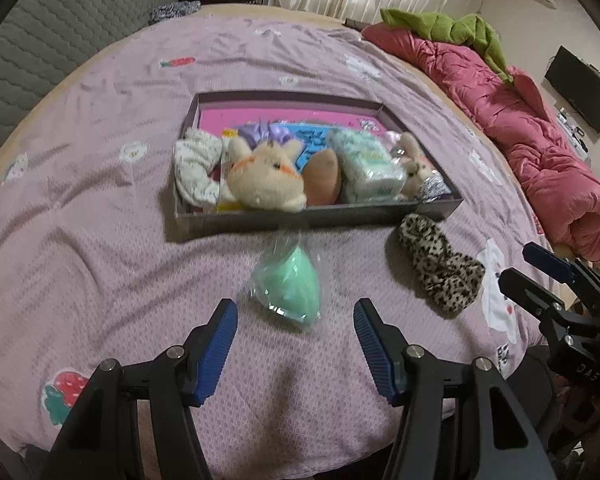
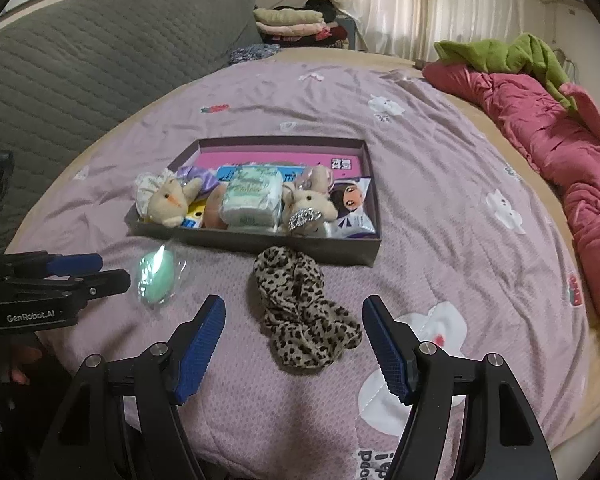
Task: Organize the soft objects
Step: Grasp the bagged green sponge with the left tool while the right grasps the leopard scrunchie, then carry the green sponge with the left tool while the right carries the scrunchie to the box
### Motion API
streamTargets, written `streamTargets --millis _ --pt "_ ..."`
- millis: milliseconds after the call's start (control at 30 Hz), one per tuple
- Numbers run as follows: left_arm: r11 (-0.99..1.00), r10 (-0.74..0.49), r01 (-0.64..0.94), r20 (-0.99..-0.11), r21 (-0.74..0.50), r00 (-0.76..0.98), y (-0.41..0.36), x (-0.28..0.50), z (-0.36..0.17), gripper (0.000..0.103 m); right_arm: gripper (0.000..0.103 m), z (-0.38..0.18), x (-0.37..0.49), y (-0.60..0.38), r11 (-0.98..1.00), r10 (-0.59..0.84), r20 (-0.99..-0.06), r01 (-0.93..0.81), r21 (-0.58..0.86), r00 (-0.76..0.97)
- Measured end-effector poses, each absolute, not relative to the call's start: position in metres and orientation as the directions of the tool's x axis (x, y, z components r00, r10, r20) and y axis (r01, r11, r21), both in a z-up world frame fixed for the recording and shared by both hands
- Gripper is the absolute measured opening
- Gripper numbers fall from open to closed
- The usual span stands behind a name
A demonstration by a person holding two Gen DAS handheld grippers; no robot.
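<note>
A shallow dark box [image 1: 284,222] [image 2: 260,246] lies on the pink bedspread, holding a cream plush toy [image 1: 260,178] [image 2: 170,200], a tissue pack [image 1: 366,166] [image 2: 252,200], a small bunny toy [image 2: 310,204] and other soft items. In front of it lie a mint-green sponge in clear wrap [image 1: 290,286] [image 2: 156,278] and a leopard-print scrunchie [image 1: 440,266] [image 2: 300,312]. My left gripper [image 1: 296,308] stands open just short of the sponge. My right gripper [image 2: 294,306] stands open, its fingertips either side of the scrunchie's near end, with no pad touching it.
A rolled pink quilt [image 1: 532,140] [image 2: 560,160] with a green cloth [image 1: 452,28] lies along the bed's right side. A grey quilted cushion [image 2: 80,60] sits at the left. Folded clothes [image 2: 292,20] are stacked beyond the bed.
</note>
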State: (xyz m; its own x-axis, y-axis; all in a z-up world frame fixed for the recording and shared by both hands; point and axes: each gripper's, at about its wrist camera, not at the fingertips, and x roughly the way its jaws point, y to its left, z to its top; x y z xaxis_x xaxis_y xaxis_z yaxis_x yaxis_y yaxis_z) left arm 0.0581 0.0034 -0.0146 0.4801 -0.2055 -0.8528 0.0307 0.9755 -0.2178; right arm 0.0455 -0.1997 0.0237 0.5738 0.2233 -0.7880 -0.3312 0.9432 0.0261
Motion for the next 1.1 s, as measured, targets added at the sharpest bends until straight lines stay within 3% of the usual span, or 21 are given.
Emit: streamTargets --millis 333,833,933,1033,1100 --pt "0.972 -0.208 -0.007 -0.874 -0.235 0.439 0.008 0.070 -0.050 0.060 0.073 -0.015 0.058 -0.203 0.945 0.204 -0.834 -0.326 0.030 0.513" --pt "0.941 -0.296 -0.008 -0.836 -0.338 0.463 0.004 0.103 -0.071 0.060 0.073 -0.051 0.103 -0.196 0.944 0.172 -0.851 -0.331 -0.002 0.497" --pt "0.947 -0.279 -0.010 -0.839 -0.321 0.468 0.005 0.106 -0.074 0.047 0.072 -0.057 0.107 -0.190 0.940 0.177 -0.857 -0.340 0.002 0.484" --pt "0.938 -0.298 -0.016 -0.831 -0.346 0.469 0.008 0.106 -0.073 0.043 0.038 -0.054 0.104 -0.187 0.935 0.195 -0.849 -0.356 0.009 0.490" --pt "0.937 -0.301 -0.016 -0.828 -0.350 0.473 0.009 0.104 -0.071 0.042 0.025 -0.048 0.102 -0.184 0.926 0.224 -0.844 -0.376 0.029 0.487"
